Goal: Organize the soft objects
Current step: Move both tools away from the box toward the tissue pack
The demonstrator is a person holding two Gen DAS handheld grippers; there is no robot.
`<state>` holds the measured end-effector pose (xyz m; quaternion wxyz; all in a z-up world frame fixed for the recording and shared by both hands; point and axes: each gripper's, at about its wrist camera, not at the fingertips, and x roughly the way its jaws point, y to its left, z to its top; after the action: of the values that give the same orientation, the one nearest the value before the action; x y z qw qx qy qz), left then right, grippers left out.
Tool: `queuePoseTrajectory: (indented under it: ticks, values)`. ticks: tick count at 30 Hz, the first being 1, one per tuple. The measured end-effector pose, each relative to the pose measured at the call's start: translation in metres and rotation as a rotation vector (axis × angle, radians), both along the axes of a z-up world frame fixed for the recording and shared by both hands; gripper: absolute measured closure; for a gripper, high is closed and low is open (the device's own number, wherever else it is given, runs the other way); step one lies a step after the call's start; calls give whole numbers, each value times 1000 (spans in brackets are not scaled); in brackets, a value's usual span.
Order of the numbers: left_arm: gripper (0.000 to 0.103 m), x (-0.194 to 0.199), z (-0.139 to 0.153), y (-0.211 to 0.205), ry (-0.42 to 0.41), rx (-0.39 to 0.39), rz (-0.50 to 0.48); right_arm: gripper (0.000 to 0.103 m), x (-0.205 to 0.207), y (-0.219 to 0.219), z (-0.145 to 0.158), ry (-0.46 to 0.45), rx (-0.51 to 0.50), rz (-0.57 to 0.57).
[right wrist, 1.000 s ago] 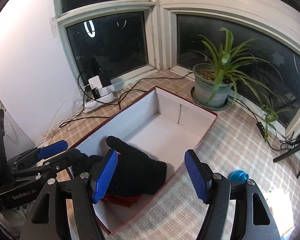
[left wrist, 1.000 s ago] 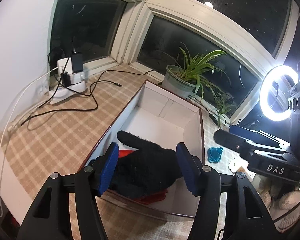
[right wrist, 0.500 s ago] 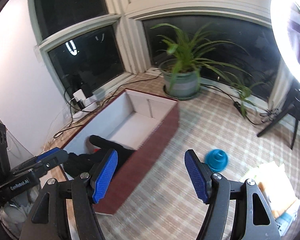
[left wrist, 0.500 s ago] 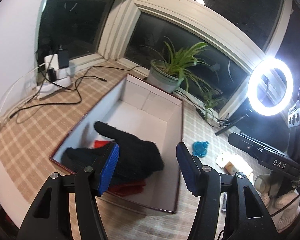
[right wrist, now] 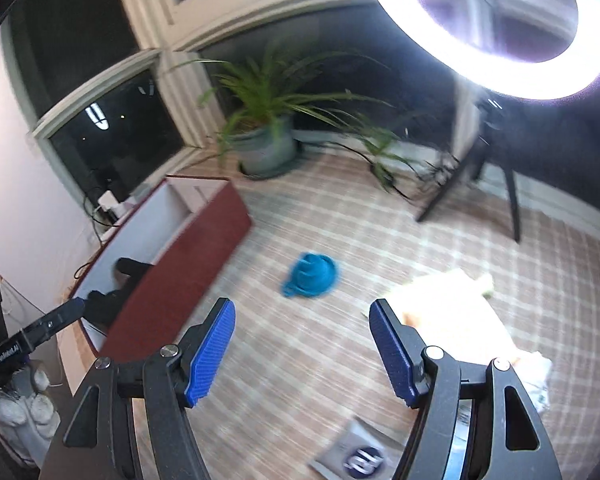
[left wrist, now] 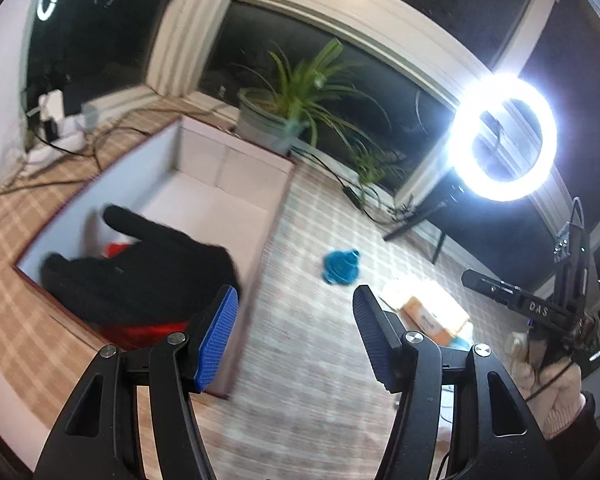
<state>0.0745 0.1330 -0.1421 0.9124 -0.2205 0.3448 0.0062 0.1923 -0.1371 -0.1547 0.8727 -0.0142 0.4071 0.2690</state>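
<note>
A black glove (left wrist: 148,268) lies on something red (left wrist: 148,330) at the near end of the red-sided box (left wrist: 220,168), whose inside is white. My left gripper (left wrist: 294,300) stands open over the checked cloth just right of the box's corner, nothing between its blue pads. A small teal soft object (left wrist: 340,266) lies on the cloth beyond it. In the right wrist view the teal object (right wrist: 312,274) sits ahead of my right gripper (right wrist: 302,316), which is open and empty. The box (right wrist: 188,256) is off to its left, with the glove (right wrist: 128,270) partly hidden by the box's wall.
A potted plant (right wrist: 268,144) stands by the window. A bright ring light (left wrist: 504,136) on a tripod (right wrist: 480,184) is at the right. A pale pile with an orange pack (left wrist: 428,312) lies right of the teal object. Cables and a charger (left wrist: 52,120) sit at far left.
Both grippers have swung to the right, away from the box. The glove, earlier between the pads in both views, now lies off to the left. The teal object has come into the centre.
</note>
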Motion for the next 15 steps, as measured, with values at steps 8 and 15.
queuePoseTrajectory:
  ticks: [8,15]
  values:
    - [42,13,-18,-40,46,-43,-58,37,40,-71,-21,127,28,-79]
    - [42,29,-28,-62,79,-59,-94,37,77,-107,-43,209,20,-149]
